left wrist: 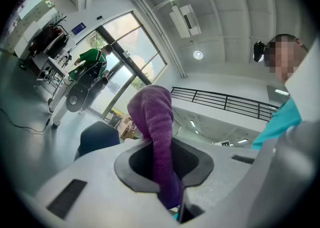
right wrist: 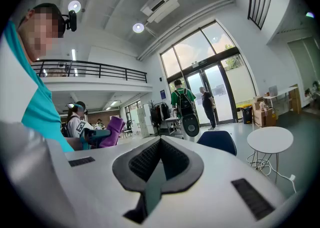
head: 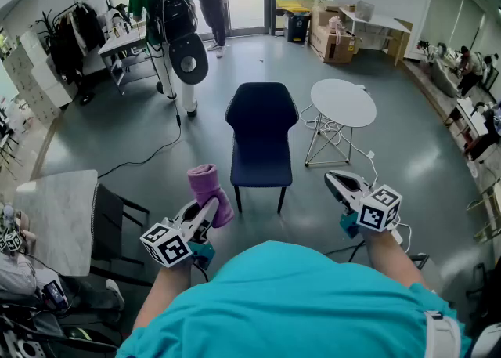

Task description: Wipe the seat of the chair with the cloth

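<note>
A dark blue chair (head: pixel 260 133) stands on the grey floor ahead of me, its seat bare. A purple cloth (head: pixel 210 190) sticks up from my left gripper (head: pixel 207 209), which is shut on it and held at waist height, short of the chair. In the left gripper view the cloth (left wrist: pixel 155 122) rises from between the jaws, with the chair (left wrist: pixel 97 137) beyond. My right gripper (head: pixel 337 182) is raised to the right of the chair, shut with nothing in it. The right gripper view shows the chair (right wrist: pixel 218 142) and the cloth (right wrist: pixel 112 131).
A round white table (head: pixel 343 103) on a wire base stands just right of the chair, with a cable on the floor. A marble-topped table (head: pixel 55 219) and a dark chair are at my left. Two people (head: pixel 168 12) stand by the far glass doors.
</note>
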Motion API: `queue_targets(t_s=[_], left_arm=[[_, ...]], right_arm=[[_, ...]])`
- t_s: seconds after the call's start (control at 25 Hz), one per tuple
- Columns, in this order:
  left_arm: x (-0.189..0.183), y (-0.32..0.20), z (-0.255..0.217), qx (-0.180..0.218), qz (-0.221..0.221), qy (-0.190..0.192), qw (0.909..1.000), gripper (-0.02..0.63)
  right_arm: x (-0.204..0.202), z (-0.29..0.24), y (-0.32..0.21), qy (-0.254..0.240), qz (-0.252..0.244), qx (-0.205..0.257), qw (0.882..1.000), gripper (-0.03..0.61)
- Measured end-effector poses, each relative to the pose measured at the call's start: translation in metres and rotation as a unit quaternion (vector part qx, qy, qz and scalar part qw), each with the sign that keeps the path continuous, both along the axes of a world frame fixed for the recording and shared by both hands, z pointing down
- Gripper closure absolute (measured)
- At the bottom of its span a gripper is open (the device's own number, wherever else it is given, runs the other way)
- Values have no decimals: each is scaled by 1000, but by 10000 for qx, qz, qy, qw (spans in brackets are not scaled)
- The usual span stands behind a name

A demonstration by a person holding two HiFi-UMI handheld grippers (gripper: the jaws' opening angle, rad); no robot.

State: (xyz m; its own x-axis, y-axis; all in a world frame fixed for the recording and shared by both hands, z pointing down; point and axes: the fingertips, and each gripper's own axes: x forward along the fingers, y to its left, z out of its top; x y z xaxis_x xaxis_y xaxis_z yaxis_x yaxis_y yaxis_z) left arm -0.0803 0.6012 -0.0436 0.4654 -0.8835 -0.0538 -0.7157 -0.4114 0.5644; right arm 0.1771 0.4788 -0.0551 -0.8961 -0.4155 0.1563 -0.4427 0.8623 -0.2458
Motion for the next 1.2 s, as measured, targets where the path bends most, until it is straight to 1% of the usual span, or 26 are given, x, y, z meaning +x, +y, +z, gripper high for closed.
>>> queue_targets(t_s=[0.16,0.44,0.64,0.8,0.92,1.2], left_arm=[[6,-5,-4,62,45,-32,10000,561],[18,-11,-5,73,83,-28,9999,561],[25,-15,-7,68,75,-35,9999,561],[37,-21,-7,59,48,-23,10000,561],[54,-29,-9,61,52,-43,10000,561],[115,-52,-11,65,77,-15,9999,561]], right_arm=[[0,-2,-3,10,-50,48,10000,583],[15,-1,-9,-45,4,35,10000,583],[27,0,-19,-281,166,-230,9992,583],[42,1,-23,-332,140,-257,9990,581],[58,-2,-28,-346,92,-236,9991,582],[115,-1,-44,-319,-11,-245,9992,581]])
